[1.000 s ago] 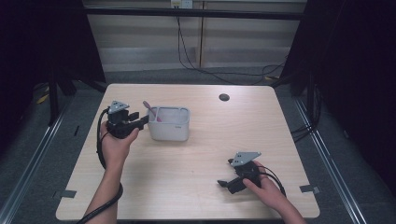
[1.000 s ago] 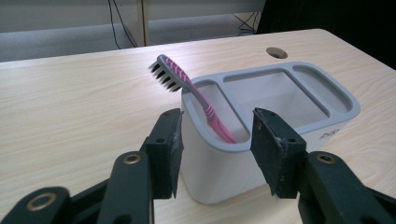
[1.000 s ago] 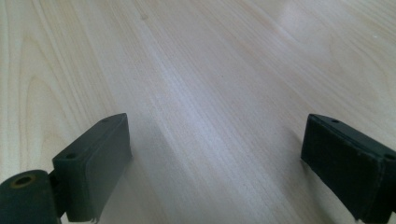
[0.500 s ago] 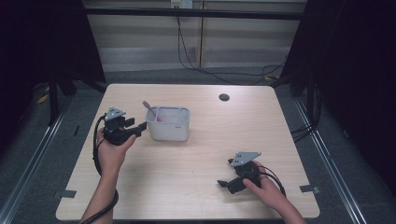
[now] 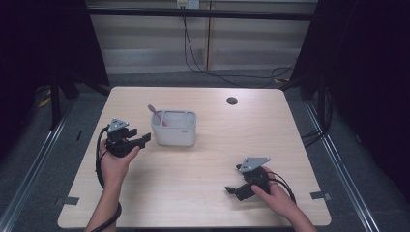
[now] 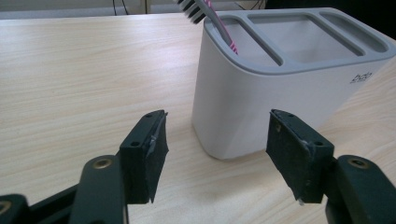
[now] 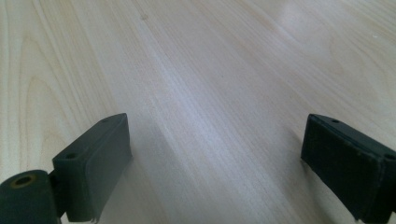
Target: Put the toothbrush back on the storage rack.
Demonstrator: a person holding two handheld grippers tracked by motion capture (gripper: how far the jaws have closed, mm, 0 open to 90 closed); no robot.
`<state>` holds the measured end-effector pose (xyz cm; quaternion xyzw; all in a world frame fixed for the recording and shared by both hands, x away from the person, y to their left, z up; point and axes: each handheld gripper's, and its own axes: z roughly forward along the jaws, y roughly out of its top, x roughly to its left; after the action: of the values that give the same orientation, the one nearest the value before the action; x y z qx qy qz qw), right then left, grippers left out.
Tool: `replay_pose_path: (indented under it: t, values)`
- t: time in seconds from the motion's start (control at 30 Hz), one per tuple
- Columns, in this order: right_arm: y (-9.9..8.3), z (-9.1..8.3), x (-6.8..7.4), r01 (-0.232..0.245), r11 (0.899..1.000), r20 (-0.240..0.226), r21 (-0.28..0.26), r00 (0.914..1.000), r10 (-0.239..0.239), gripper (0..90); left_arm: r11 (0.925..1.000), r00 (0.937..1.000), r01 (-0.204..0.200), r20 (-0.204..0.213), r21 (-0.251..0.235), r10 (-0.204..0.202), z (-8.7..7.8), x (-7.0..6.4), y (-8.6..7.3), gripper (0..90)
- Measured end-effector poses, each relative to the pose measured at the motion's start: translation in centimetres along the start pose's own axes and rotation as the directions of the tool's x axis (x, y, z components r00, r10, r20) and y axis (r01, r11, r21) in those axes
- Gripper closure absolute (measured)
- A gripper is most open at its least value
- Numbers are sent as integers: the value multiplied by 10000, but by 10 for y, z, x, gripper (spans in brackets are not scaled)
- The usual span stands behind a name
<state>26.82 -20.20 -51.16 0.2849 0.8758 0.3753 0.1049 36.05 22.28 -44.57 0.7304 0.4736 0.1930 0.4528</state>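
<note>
Beside the holder (image 6: 280,84), the left tool (image 6: 217,154) gapes wide, gripping nothing.

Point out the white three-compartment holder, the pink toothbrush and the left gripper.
White three-compartment plastic holder (image 5: 174,136): high view, front wall.
Pink toothbrush (image 6: 219,21): left gripper view, handle.
Left gripper (image 5: 145,139): high view, between its jaws.

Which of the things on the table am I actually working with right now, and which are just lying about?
In the job:
- left gripper, open, jaws facing the holder
- white holder with three compartments
- pink toothbrush leaning in its end compartment

Just there:
- right gripper, open, low over the bare table
- dark round hole near the far edge
</note>
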Motion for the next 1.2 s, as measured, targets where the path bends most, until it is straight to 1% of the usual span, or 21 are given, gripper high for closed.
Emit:
replay_pose_path:
  t: [0.23, 0.43, 0.57, 0.73, 0.9, 0.93, 0.97, 1.0, 1.03, 1.13, 1.2]
  values:
    - [0, 0, 0, -8, 10000, 5, 7, 10000, 8, 77, 9999, 10000, 44, 2, 120, -44, 1, 1, -7, 354]
    - [0, 0, 0, 0, 10000, 0, 0, 10000, 0, 77, 9997, 9999, -140, 44, 181, 139, 3, 2, -11, 331]
    - [0, 0, 0, -5, 10000, 6, 6, 10000, 5, 77, 9999, 9999, -38, 122, 159, 36, 5, 3, -16, 323]
    - [0, 0, 0, -4, 10000, 1, 4, 10000, 4, 77, 9993, 9997, -157, 193, 333, 150, 7, 5, -23, 314]
    - [0, 0, 0, -2, 10000, 1, 1, 10000, 2, 77, 9993, 9997, -95, 244, 362, 87, 9, 6, -27, 307]
    - [0, 0, 0, -1, 10000, 2, 0, 10000, 1, 77, 9987, 9994, -234, 263, 443, 223, 8, 7, -28, 304]
    - [0, 0, 0, 1, 10000, 1, 2, 10000, -1, 77, 9989, 9995, -193, 276, 419, 181, 9, 7, -29, 304]
    - [0, 0, 0, -3, 10000, 2, 1, 10000, 3, 77, 9982, 9992, -291, 284, 519, 276, 9, 8, -30, 300]
    - [0, 0, 0, 2, 10000, 2, 0, 10000, -2, 77, 9985, 9993, -245, 287, 486, 231, 10, 7, -31, 298]
    - [0, 0, 0, -1, 10000, 2, 2, 10000, 1, 77, 9975, 9989, -387, 288, 587, 371, 11, 7, -32, 298]
    - [0, 0, 0, 0, 10000, 3, 0, 10000, 0, 77, 9978, 9991, -312, 313, 592, 294, 12, 6, -34, 297]
